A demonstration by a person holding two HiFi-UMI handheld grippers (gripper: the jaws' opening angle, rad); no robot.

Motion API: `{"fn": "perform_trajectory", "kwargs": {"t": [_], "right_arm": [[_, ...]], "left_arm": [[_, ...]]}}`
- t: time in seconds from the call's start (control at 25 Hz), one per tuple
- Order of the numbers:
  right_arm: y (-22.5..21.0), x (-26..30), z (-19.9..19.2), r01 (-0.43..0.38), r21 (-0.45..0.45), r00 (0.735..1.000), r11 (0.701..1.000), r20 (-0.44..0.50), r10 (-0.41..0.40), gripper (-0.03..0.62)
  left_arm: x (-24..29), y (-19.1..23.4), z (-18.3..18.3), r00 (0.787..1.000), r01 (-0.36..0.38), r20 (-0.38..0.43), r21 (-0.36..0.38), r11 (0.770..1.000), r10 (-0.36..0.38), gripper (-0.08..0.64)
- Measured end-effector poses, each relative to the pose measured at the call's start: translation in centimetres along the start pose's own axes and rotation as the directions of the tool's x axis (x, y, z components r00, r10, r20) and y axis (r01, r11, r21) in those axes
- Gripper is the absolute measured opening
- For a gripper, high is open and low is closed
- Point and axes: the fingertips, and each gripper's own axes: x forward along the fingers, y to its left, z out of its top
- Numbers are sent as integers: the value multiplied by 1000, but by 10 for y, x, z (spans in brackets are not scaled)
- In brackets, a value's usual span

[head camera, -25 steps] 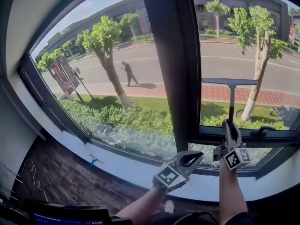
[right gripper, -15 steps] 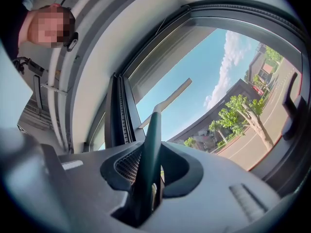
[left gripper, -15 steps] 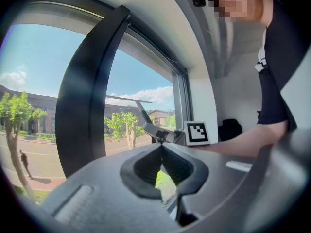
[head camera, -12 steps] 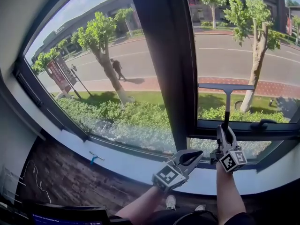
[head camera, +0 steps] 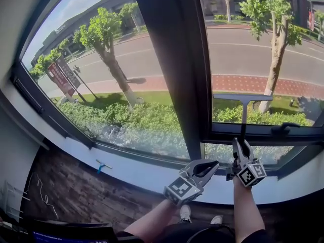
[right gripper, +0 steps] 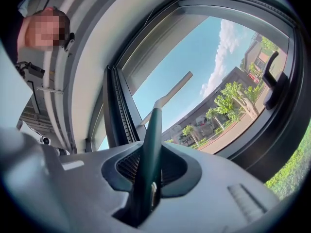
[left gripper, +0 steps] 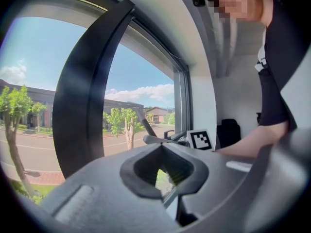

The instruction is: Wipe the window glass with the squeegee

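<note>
Basically 1 big window fills the head view. It has 2 panes split by a wide dark frame post [head camera: 172,59]: left pane [head camera: 101,85], right pane [head camera: 263,59]. Street, trees and hedge show outside. A white sill [head camera: 136,173] runs under both panes, with a dark brick-pattern surface [head camera: 66,196] below it at lower left.

The squeegee [head camera: 242,116] is at the right pane, low down, handle upright. Its blade lies level across the glass just above the bottom frame rail. Blade looks to be on the glass, but actual contact can't be confirmed. In the right gripper view the squeegee [right gripper: 154,125] runs straight up out of the jaws, with the pale blade at the top against the sky.

The right gripper [head camera: 242,147] is below the pane, pointing up, and both jaws are clamped tight on the lower end of the squeegee handle. The same grip shows in its own view [right gripper: 151,154], with the dark green handle pinched between the ribbed pads.

The left gripper [head camera: 215,162] sits over the sill just left of the right one, near the foot of the frame post. Its own view [left gripper: 163,147] shows the tips closed together and nothing between them, only the open loop behind the tips.

A dark window handle [head camera: 283,129] sits on the bottom rail right of the squeegee, apart from it. A small blue item [head camera: 103,165] lies on the sill far left, too small to identify.
</note>
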Motion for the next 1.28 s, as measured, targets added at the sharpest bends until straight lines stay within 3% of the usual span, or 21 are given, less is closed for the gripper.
{"fn": "perform_trajectory", "kwargs": {"t": [0.44, 0.88, 1.12, 1.28], "right_arm": [[-11, -15, -26, -22, 99, 995, 995, -92, 31, 71], [-21, -29, -48, -24, 161, 987, 987, -156, 50, 67], [-28, -37, -62, -22, 202, 977, 979, -203, 64, 67], [-30, -42, -71, -28, 254, 972, 967, -220, 86, 66]], "left_arm": [[11, -11, -1, 999, 44, 5, -45, 998, -44, 2], [11, -11, -12, 999, 35, -23, -82, 996, -37, 2], [15, -5, -20, 1000, 18, -7, -39, 999, -18, 2], [18, -7, -25, 1000, 23, -14, -51, 998, -24, 2]]}}
